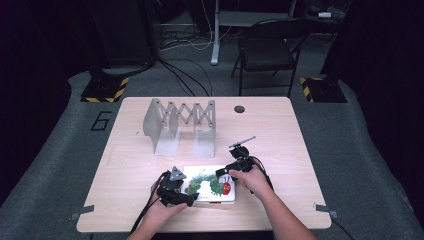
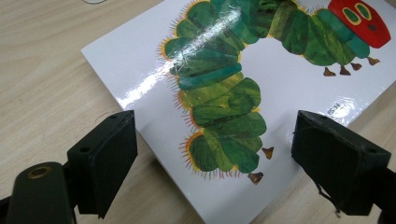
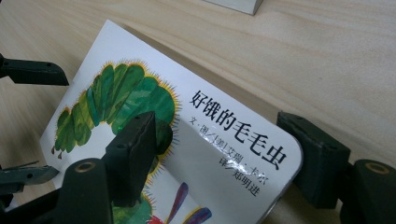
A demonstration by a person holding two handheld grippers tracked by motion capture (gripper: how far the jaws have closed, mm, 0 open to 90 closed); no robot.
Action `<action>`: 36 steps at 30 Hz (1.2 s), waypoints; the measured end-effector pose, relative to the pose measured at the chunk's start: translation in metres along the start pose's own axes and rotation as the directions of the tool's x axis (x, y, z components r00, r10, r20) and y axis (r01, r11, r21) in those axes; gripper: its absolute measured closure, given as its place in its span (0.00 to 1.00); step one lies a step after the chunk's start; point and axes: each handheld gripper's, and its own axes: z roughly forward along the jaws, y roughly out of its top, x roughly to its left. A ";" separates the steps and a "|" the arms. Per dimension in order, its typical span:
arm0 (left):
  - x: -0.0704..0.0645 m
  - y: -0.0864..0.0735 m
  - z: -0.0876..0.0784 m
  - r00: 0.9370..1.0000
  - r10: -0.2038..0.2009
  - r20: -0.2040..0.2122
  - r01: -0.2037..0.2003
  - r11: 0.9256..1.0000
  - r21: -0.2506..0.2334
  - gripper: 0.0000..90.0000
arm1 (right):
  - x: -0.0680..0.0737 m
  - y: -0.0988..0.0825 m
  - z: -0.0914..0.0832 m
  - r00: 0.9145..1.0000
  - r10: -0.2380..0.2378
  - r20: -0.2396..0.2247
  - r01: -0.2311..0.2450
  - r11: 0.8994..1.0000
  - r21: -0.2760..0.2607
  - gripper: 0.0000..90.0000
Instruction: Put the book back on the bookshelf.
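Glossy white board covers the picture book, which lies flat on the wooden counter near the person's edge, in front of the grey accordion book rack. Judging by this, the work is at its start: the book is not yet lifted and the rack stands empty, so raising it and standing it in the rack seem left to do. The right tool is clenched on the book's far right corner, one pad on the cover and the other beyond the rounded corner in the right gripper view. The left tool hangs released over the near left corner, its jaws straddling the cover without pressing. The book's long axis runs left to right across the counter, parallel to the near edge; the caterpillar's red head points toward the person's right, cover facing up.
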 end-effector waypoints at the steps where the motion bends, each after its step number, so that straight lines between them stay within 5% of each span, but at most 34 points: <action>1: 0.000 0.000 0.000 1.000 0.001 0.003 -0.001 1.000 0.001 0.15 | 0.000 0.000 0.000 1.000 0.000 0.000 0.000 1.000 0.000 0.34; 8: 0.003 -0.004 0.003 1.000 -0.020 0.023 0.020 1.000 -0.014 0.13 | 0.000 -0.001 0.000 1.000 -0.004 0.004 0.004 1.000 -0.005 0.34; 15: 0.001 -0.007 0.005 1.000 -0.002 -0.011 0.002 1.000 -0.031 0.09 | 0.004 -0.001 -0.003 1.000 -0.007 0.030 0.007 1.000 0.020 0.34; 25: 0.003 -0.010 0.007 0.999 -0.046 0.026 0.046 0.998 -0.034 0.08 | 0.010 -0.003 -0.010 0.998 -0.031 0.051 0.030 0.999 0.023 0.36; 36: 0.003 -0.012 0.007 0.999 -0.034 0.029 0.035 0.998 -0.043 0.08 | 0.020 -0.004 -0.020 0.995 -0.067 0.067 0.067 0.998 0.004 0.36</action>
